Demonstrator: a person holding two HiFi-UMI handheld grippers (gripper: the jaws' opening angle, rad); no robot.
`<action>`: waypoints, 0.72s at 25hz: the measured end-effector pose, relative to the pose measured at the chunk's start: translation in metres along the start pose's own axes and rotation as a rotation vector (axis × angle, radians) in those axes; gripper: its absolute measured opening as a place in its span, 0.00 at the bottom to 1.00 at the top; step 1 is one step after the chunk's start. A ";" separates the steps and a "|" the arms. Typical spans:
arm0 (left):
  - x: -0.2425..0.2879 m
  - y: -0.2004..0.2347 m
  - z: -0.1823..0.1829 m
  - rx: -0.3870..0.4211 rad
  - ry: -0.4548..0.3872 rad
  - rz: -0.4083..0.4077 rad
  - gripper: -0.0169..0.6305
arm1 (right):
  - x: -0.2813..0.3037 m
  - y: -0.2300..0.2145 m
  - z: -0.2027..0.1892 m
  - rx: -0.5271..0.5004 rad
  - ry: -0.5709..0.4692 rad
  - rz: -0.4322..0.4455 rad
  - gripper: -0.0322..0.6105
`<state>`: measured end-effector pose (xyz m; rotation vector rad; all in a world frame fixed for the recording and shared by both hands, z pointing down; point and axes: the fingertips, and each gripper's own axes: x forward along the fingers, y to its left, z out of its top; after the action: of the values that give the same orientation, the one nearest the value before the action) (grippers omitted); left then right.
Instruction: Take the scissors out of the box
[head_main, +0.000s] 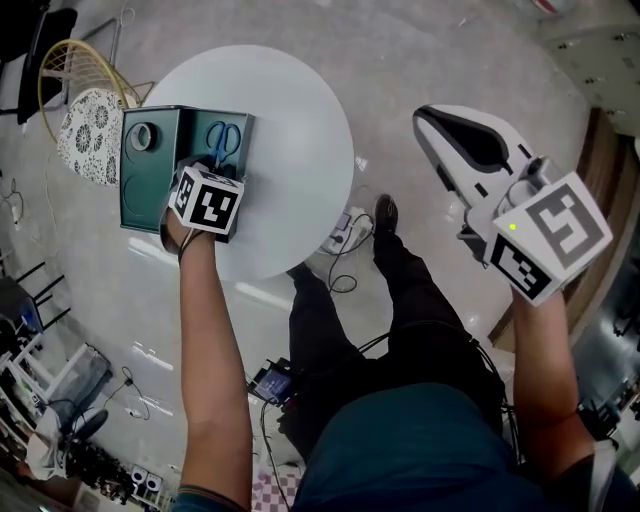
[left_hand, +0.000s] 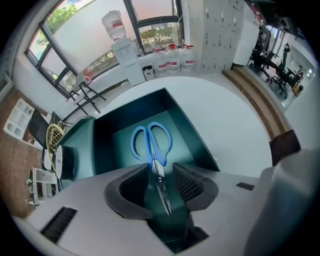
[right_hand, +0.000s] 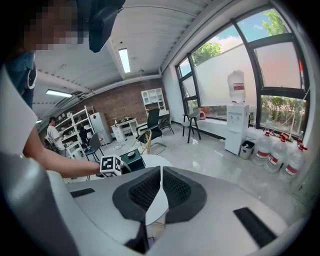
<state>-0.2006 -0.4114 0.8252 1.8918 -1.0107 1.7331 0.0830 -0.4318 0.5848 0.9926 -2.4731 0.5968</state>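
Closest to the head camera, the right gripper (right_hand: 160, 172) is held high and well apart from the work, jaws together on nothing. It plays no part at present.

Left gripper (left_hand: 161, 175): jaws apart, lowered into the dark green box (left_hand: 192, 131), straddling the blades of the scissors (left_hand: 152, 145) near the pivot. A gap shows on each side; contact cannot be confirmed.

Location: the scissors lie flat on the floor of the box compartment nearer the middle of the white round table (head_main: 295, 110). A tape roll (head_main: 141, 136) occupies the other compartment.

Orientation: the long axis runs almost in line with the gripper's own view. The blue handles point away from the person; the closed blades point back toward the gripper.

Risks, as judged:
- A grip on thin, smooth blades is likely poor; the handle end may swing down or the tool may slip out on lifting.
- Jaws closing too high would miss a flat-lying blade.
- The box stands at the table edge; a snag on its wall could drag or tip it.
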 end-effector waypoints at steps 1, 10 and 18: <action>0.001 -0.001 0.000 -0.010 0.006 -0.003 0.29 | 0.001 0.000 -0.002 0.000 0.002 0.002 0.11; 0.000 -0.003 0.011 -0.082 -0.001 -0.007 0.23 | -0.004 -0.010 -0.008 0.013 0.012 0.007 0.11; -0.001 -0.011 0.005 -0.106 0.043 -0.035 0.25 | -0.008 -0.018 -0.007 0.014 0.004 0.010 0.11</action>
<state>-0.1891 -0.4075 0.8255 1.7888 -1.0261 1.6592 0.1025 -0.4355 0.5901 0.9843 -2.4750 0.6201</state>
